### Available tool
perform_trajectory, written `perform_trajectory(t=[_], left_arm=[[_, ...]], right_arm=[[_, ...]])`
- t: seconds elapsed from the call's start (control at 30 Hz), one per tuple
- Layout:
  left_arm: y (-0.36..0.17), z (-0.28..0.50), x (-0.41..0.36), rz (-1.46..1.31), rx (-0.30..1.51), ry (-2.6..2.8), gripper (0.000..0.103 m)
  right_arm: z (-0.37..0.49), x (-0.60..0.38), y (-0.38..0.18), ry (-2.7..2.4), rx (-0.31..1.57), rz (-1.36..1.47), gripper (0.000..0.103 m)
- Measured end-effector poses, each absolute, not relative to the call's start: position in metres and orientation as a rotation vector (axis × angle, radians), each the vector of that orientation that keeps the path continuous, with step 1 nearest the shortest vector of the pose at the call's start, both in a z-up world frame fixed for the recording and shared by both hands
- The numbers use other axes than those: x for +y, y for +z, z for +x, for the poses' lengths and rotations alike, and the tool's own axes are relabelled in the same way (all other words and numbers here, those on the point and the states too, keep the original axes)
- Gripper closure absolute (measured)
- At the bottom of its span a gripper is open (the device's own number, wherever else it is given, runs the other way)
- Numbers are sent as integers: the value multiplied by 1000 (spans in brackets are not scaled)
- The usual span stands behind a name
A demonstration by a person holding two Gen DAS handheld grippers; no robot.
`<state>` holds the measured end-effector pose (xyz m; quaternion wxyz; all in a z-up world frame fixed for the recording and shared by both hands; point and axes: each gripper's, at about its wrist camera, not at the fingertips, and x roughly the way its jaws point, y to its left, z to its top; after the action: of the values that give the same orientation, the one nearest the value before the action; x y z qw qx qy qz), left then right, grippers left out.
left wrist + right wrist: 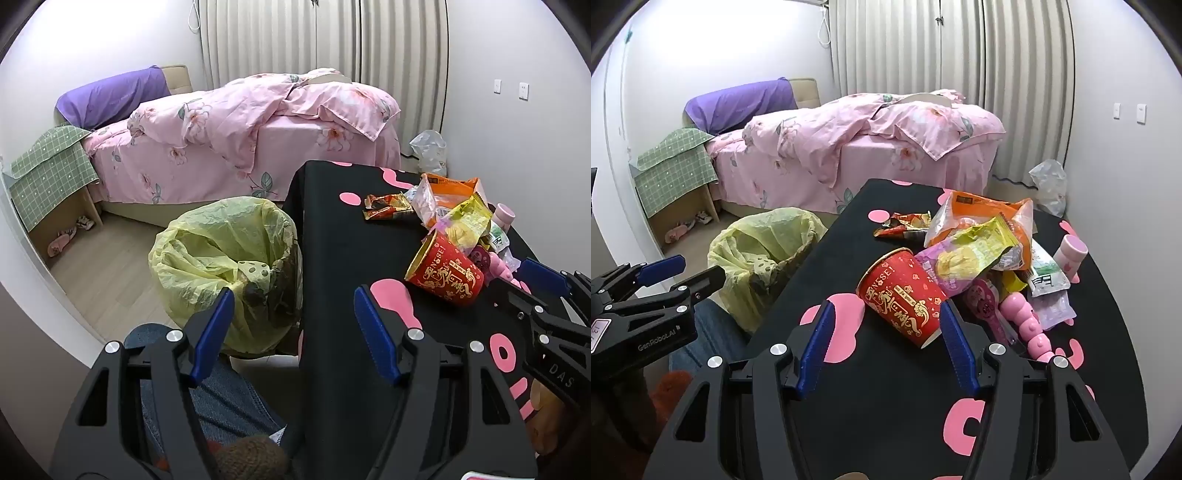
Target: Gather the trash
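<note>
Red paper cup with gold print (905,295) lies tipped at 12 o'clock of right gripper (884,345), mouth toward 5 o'clock. Right is nearer. Both right and left gripper (293,325) released, empty.

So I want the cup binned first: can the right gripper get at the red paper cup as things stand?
Probably yes: the right gripper is open, and the red paper cup lies on its side just ahead, nothing between them.
</note>
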<state>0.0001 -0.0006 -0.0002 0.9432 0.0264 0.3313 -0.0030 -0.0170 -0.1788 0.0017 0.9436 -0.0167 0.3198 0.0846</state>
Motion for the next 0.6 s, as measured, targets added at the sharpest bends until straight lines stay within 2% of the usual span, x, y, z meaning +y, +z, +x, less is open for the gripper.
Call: perform_trajectory(t=[0.6], left_arm=[[12, -7, -17, 68, 637, -49, 39]], right_arm=[[-25, -197, 12, 121, 590, -8, 47]])
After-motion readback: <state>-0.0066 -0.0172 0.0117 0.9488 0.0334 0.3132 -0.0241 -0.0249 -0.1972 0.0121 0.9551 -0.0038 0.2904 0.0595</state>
